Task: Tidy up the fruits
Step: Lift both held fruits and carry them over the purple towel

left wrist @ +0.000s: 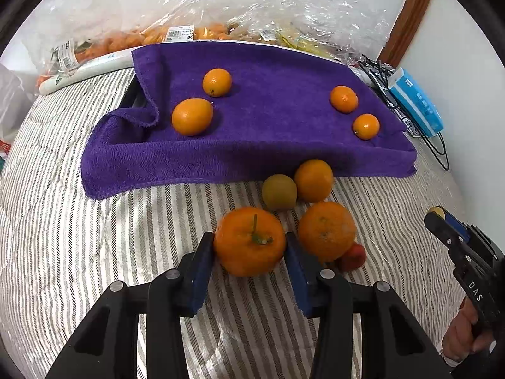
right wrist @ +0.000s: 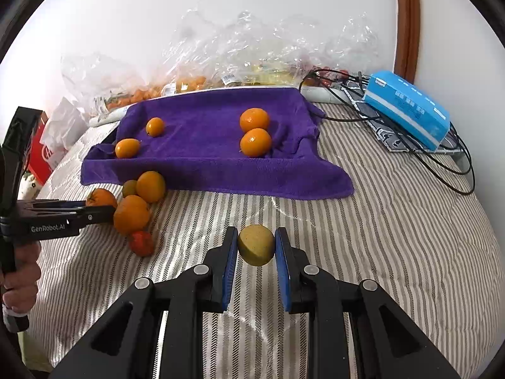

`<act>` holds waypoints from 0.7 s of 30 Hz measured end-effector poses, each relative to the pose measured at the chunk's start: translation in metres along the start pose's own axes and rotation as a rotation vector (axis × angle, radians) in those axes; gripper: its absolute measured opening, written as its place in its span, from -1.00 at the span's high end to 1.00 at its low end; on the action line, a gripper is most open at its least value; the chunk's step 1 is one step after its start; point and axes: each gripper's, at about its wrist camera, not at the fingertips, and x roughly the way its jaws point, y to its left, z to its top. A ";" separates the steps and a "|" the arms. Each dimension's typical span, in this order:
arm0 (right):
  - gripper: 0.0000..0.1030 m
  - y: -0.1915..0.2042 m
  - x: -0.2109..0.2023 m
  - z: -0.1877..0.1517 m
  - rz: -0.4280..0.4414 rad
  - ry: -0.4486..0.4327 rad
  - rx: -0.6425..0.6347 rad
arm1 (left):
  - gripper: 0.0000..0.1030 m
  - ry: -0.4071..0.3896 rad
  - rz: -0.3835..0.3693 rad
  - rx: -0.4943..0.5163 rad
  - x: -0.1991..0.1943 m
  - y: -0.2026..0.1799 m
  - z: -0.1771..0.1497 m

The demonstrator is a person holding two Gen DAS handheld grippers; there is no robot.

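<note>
Four small oranges (left wrist: 192, 116) already sit on the purple towel (left wrist: 268, 154). Your left gripper (left wrist: 249, 252) clamps a stemmed mandarin (left wrist: 249, 241) from the pile on the striped bedcover (left wrist: 94, 252); your right gripper (right wrist: 256, 246) grips a yellow-green fruit (right wrist: 256, 244). Four more wait.

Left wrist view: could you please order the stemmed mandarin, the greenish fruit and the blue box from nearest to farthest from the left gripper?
1. Stemmed mandarin: right between the left gripper's fingers.
2. Greenish fruit: just beyond, on the striped cover at the purple towel's front edge.
3. Blue box: far right, by the wall.
</note>
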 end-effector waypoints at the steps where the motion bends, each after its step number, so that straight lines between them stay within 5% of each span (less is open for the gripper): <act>1: 0.54 0.000 -0.002 0.000 -0.002 -0.003 0.003 | 0.19 -0.002 0.002 -0.006 -0.003 0.000 -0.001; 21: 0.54 0.027 -0.084 -0.003 0.018 -0.106 0.006 | 0.19 -0.160 0.029 -0.057 -0.105 0.002 -0.045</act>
